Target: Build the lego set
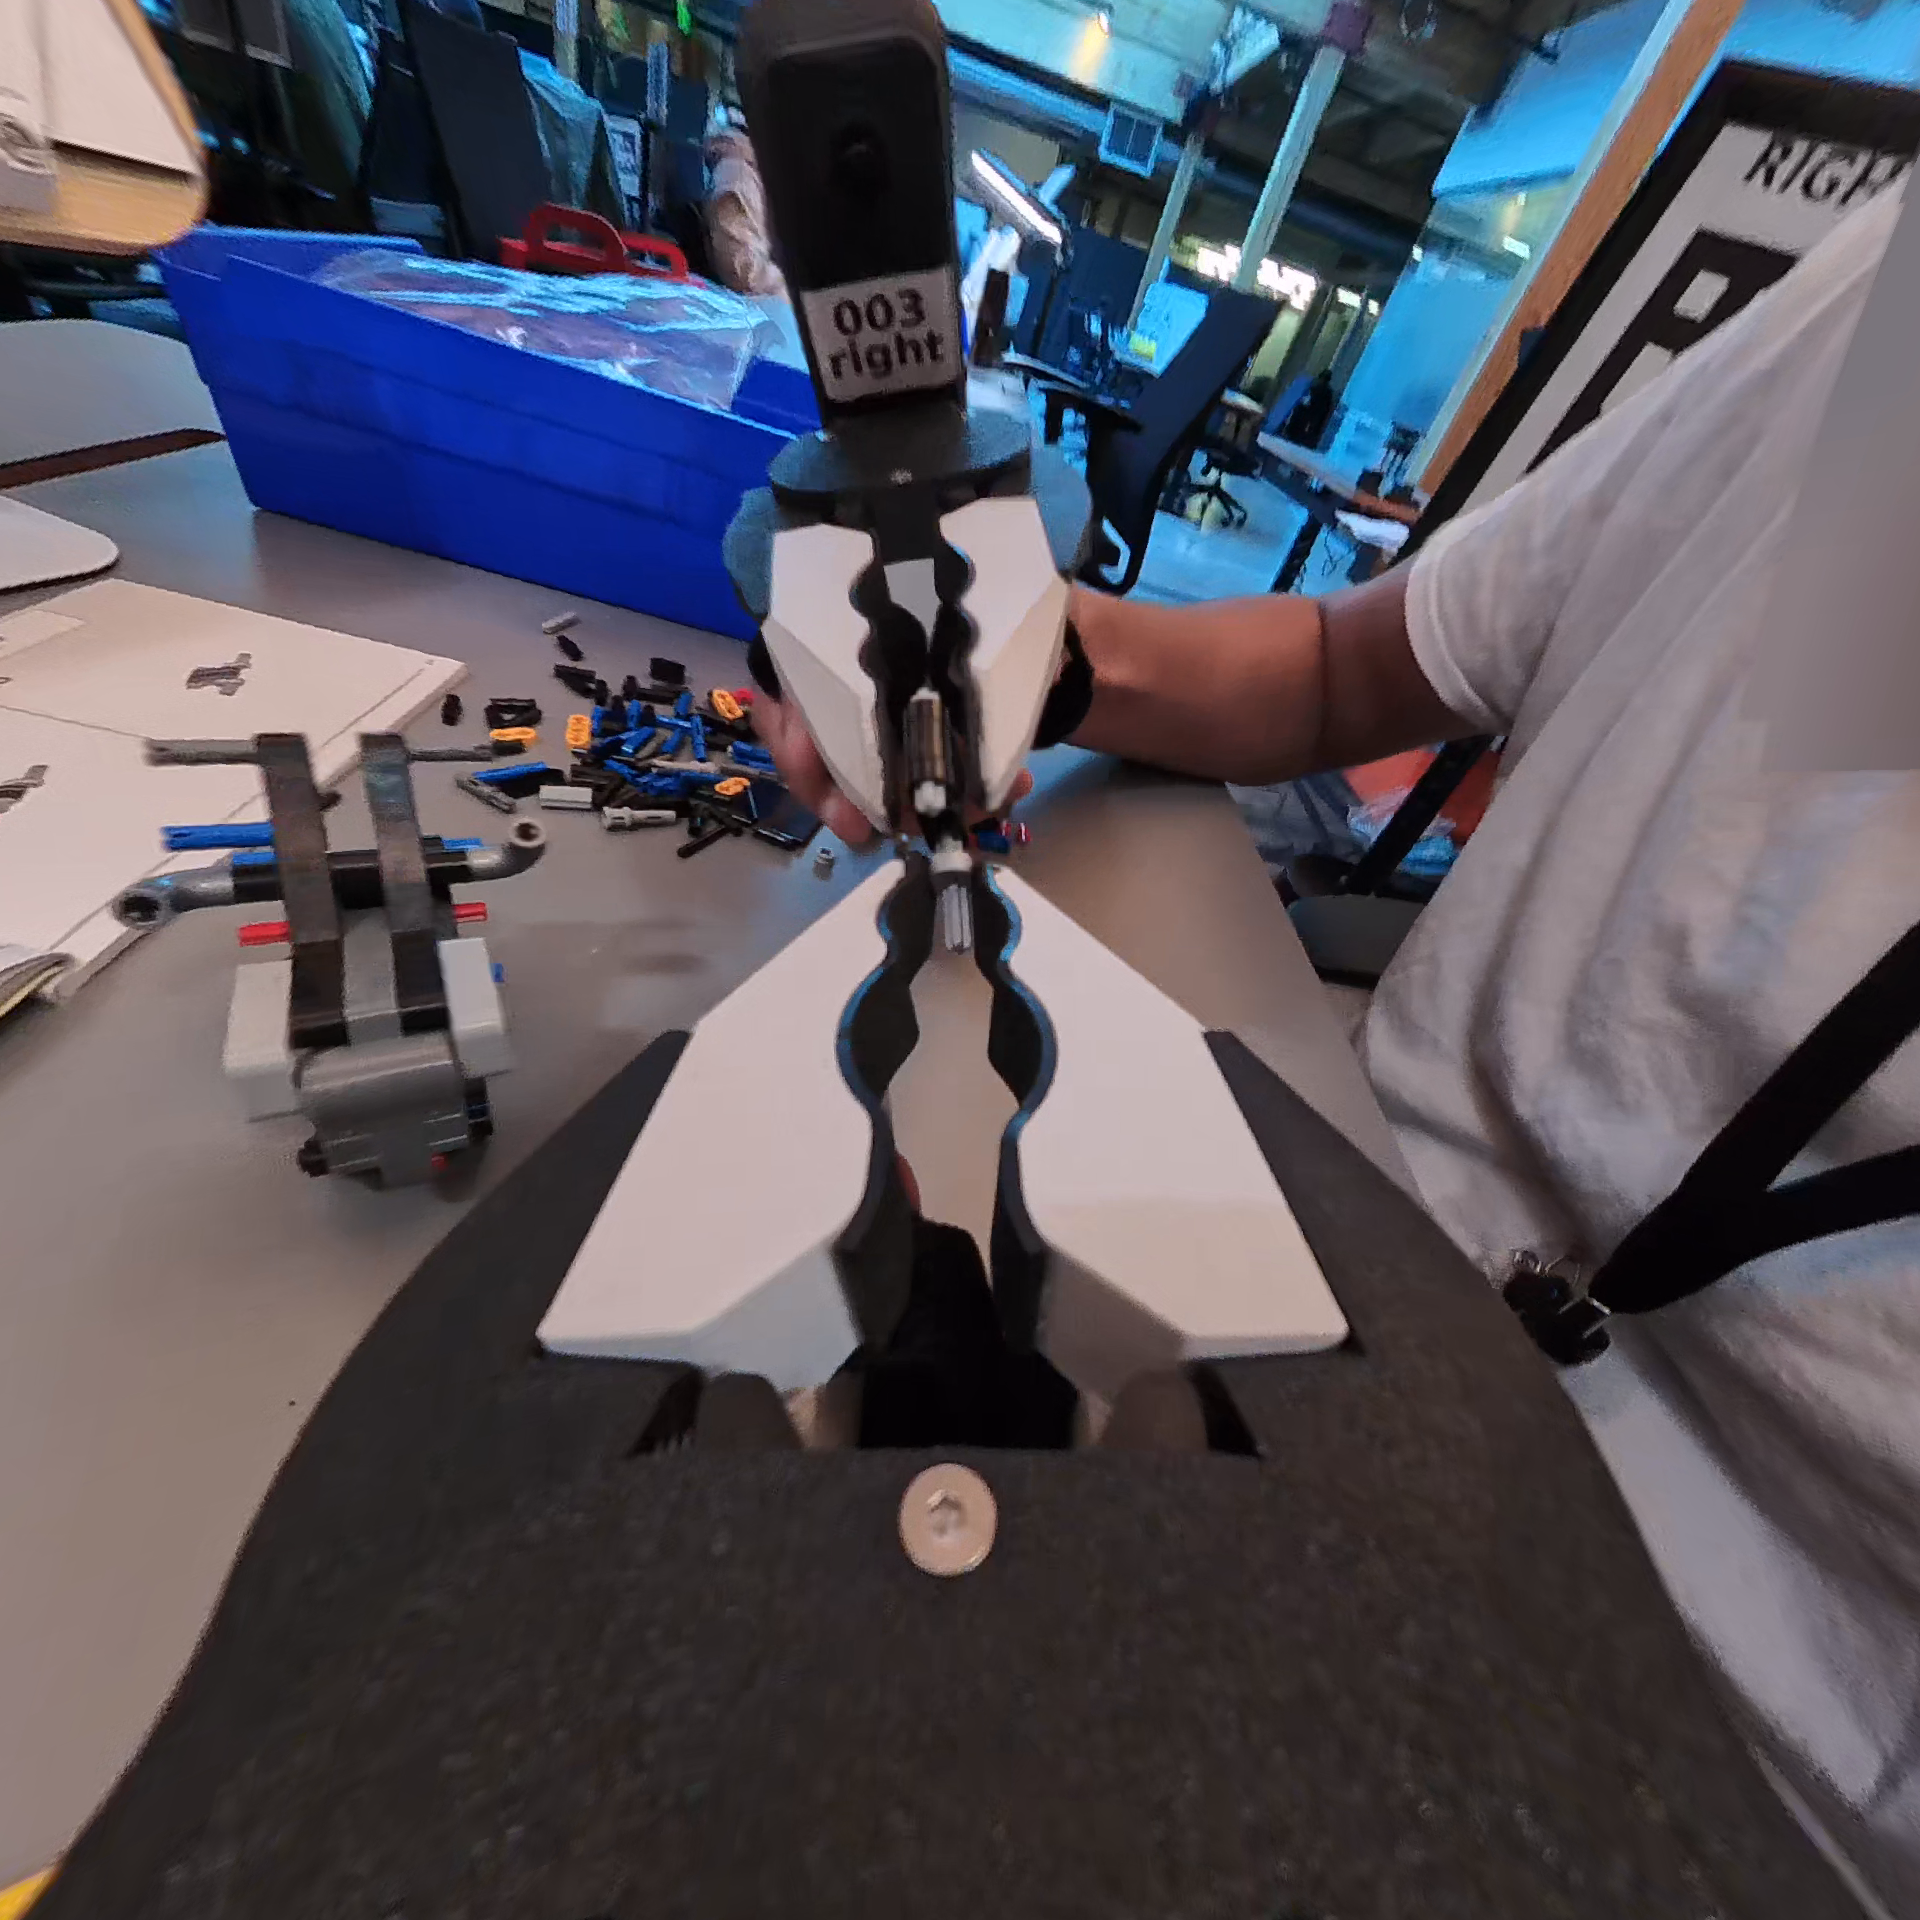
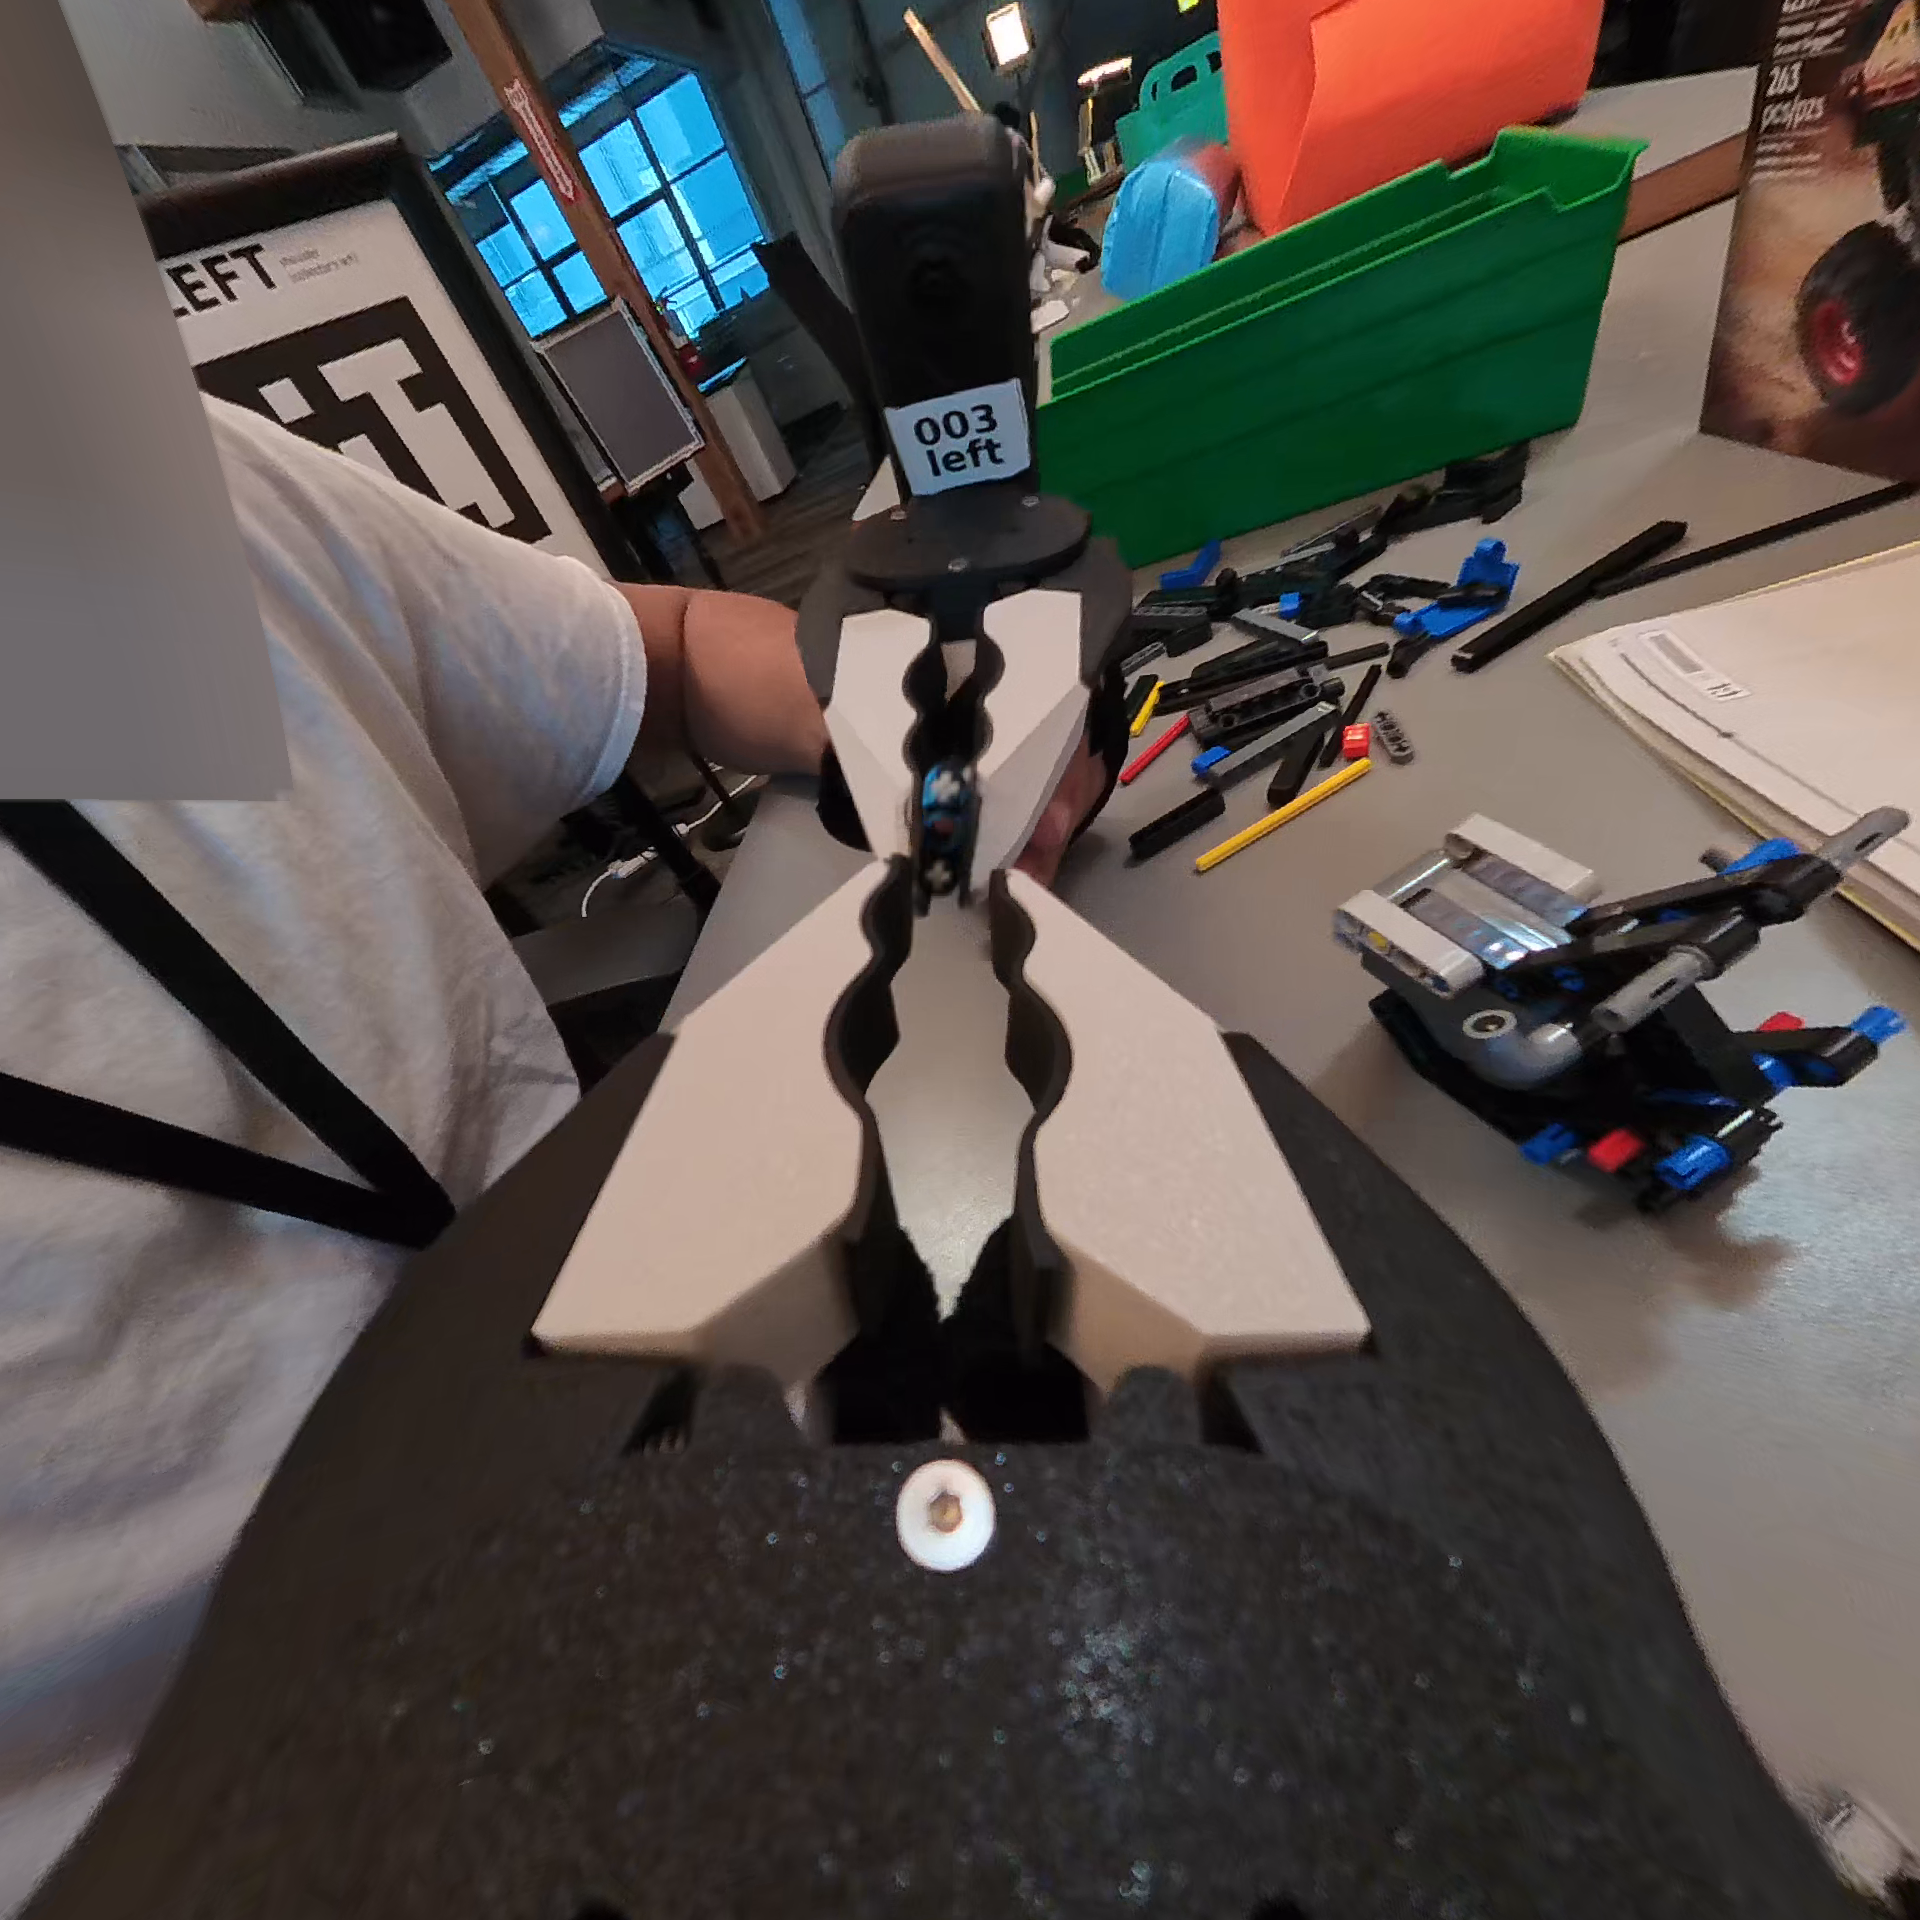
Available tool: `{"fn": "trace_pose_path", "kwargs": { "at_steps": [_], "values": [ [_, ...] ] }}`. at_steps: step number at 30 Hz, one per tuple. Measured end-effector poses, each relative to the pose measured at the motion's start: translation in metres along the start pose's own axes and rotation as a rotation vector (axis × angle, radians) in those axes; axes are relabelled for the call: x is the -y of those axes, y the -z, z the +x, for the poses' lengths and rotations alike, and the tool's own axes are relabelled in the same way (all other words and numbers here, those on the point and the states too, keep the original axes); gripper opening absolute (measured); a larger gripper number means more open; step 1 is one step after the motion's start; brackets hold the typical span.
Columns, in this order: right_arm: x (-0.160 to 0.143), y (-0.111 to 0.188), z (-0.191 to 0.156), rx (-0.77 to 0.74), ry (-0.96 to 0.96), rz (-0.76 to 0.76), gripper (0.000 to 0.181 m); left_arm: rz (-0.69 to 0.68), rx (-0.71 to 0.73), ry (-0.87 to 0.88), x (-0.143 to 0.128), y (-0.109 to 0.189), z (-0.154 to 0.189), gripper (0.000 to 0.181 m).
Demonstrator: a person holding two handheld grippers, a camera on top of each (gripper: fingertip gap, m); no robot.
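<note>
My two grippers meet tip to tip above the grey table (image 1: pixel 644 997). In the left wrist view my left gripper (image 1: pixel 945 883) is shut on a small grey and white axle piece (image 1: pixel 954 916). Facing it, my right gripper (image 1: pixel 932 821) is shut on a small dark piece (image 1: pixel 924 740). The two pieces touch end to end. In the right wrist view my right gripper (image 2: pixel 945 883) meets the left gripper (image 2: pixel 940 857), which pinches a black piece with blue and white pins (image 2: pixel 943 816). The partly built model (image 1: pixel 364 966) stands on the table, left of the grippers, untouched.
A pile of loose pieces (image 1: pixel 644 748) lies beyond the model (image 2: pixel 1600 1008), and more pieces (image 2: pixel 1299 675) lie before a green bin (image 2: pixel 1351 343). A blue bin (image 1: pixel 468 436) stands at the back. Instruction booklets (image 1: pixel 156 727) (image 2: pixel 1787 707) and the set's box (image 2: pixel 1829 260) are nearby. A person in a white shirt (image 1: pixel 1662 831) is close. Left and right tips are no more than a few centimetres apart.
</note>
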State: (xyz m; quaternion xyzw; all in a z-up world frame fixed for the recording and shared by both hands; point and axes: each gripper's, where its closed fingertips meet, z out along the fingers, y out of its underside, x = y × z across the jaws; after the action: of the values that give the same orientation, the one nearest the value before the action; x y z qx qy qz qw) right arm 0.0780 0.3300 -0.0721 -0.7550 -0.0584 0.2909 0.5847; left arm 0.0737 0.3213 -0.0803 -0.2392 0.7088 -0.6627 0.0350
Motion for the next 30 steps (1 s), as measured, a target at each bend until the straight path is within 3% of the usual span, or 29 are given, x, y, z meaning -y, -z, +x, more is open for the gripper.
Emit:
{"fn": "trace_pose_path", "kwargs": {
  "at_steps": [17,27,30],
  "values": [
    [-0.011,-0.004,-0.002,-0.026,0.040,-0.081,0.006,-0.120,0.038,-0.070,-0.018,-0.007,0.001,0.006],
    [0.000,-0.002,0.005,-0.019,-0.039,0.027,0.007,0.027,-0.002,0.068,0.003,0.004,-0.006,0.005],
    [-0.006,-0.004,0.006,-0.022,-0.045,0.003,0.007,-0.012,0.019,0.022,-0.002,0.005,-0.007,0.005]
  ]
}}
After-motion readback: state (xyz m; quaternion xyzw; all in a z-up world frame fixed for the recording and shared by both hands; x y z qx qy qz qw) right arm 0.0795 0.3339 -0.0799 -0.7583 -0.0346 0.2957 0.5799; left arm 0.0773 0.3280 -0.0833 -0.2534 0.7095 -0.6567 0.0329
